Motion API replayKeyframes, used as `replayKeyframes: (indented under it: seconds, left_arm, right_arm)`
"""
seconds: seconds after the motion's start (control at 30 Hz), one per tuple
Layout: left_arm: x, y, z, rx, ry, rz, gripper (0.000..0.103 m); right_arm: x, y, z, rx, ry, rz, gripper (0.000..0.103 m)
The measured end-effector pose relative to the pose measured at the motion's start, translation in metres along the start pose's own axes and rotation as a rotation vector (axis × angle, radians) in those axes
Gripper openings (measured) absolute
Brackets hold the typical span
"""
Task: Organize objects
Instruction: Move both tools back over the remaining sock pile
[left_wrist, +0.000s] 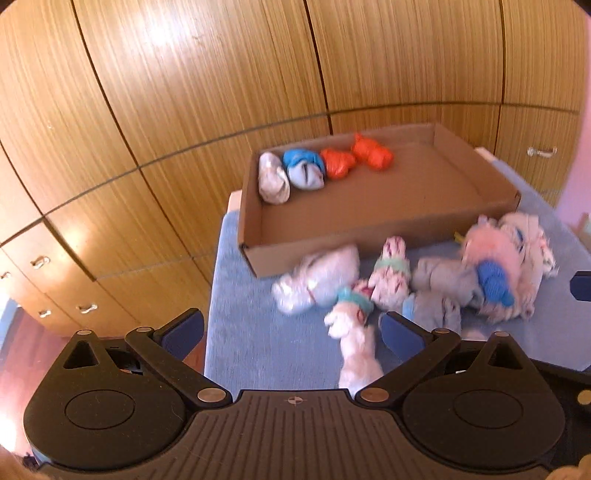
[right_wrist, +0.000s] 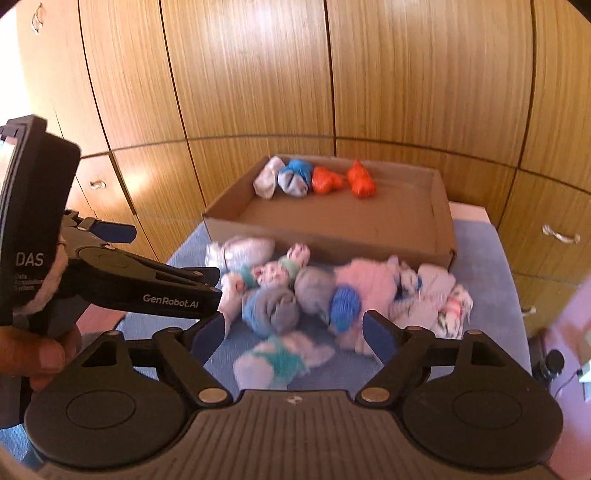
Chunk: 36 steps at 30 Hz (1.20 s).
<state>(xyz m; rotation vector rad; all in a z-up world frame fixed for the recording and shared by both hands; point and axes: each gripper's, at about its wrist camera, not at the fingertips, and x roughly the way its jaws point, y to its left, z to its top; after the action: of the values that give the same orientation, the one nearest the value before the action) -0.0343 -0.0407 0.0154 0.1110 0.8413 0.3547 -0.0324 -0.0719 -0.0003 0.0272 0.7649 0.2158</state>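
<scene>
A shallow cardboard box (left_wrist: 369, 236) (right_wrist: 332, 240) stands on a blue-covered table (left_wrist: 258, 343) (right_wrist: 491, 295). Along its far wall lie a white sock roll (left_wrist: 272, 179) (right_wrist: 266, 181), a blue one (left_wrist: 304, 169) (right_wrist: 294, 179) and two orange ones (left_wrist: 354, 157) (right_wrist: 343, 181). A pile of rolled socks (left_wrist: 424, 284) (right_wrist: 314, 295) lies in front of the box. My left gripper (left_wrist: 291, 332) is open and empty, over the table's left front; it also shows in the right wrist view (right_wrist: 147, 236). My right gripper (right_wrist: 293, 334) is open and empty above the pile's near side.
Wooden wardrobe doors and drawers (left_wrist: 147, 110) (right_wrist: 369, 74) fill the background. The table's left edge drops to a reddish floor (left_wrist: 22, 350). A hand (right_wrist: 40, 354) holds the left gripper's handle. Cables lie on the floor at right (right_wrist: 554, 365).
</scene>
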Motion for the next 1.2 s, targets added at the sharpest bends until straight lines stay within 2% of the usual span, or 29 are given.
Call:
replayKeyframes:
  seconds: [0.23,0.47,0.57,0.77,0.87,1.07,1.2]
  left_arm:
    - [0.018,0.013,-0.023,-0.028,0.051,-0.052,0.103]
    - [0.027,0.034,-0.053,-0.064,0.078,-0.083,0.103]
    - [0.028,0.039,-0.058,-0.072,0.074,-0.087,0.103]
    - [0.030,0.031,-0.051,-0.055,0.050,-0.117,0.103]
    - [0.033,0.019,-0.044,-0.017,0.051,-0.098,0.103]
    - [0.035,0.006,-0.036,-0.003,0.063,-0.113,0.103]
    - [0.038,-0.003,-0.034,0.016,0.063,-0.105,0.103]
  right_arm:
    - [0.012,0.013,-0.021,-0.010,0.007,-0.036,0.079]
    - [0.031,0.024,-0.038,-0.022,0.008,-0.027,0.079]
    - [0.036,0.023,-0.040,-0.011,0.010,-0.020,0.079]
    - [0.045,0.022,-0.042,0.011,-0.008,-0.062,0.079]
    - [0.050,0.018,-0.044,0.035,-0.008,-0.078,0.071]
    - [0.045,0.010,-0.048,0.054,-0.016,-0.039,0.051]
    - [0.039,0.005,-0.049,0.060,-0.023,-0.031,0.047]
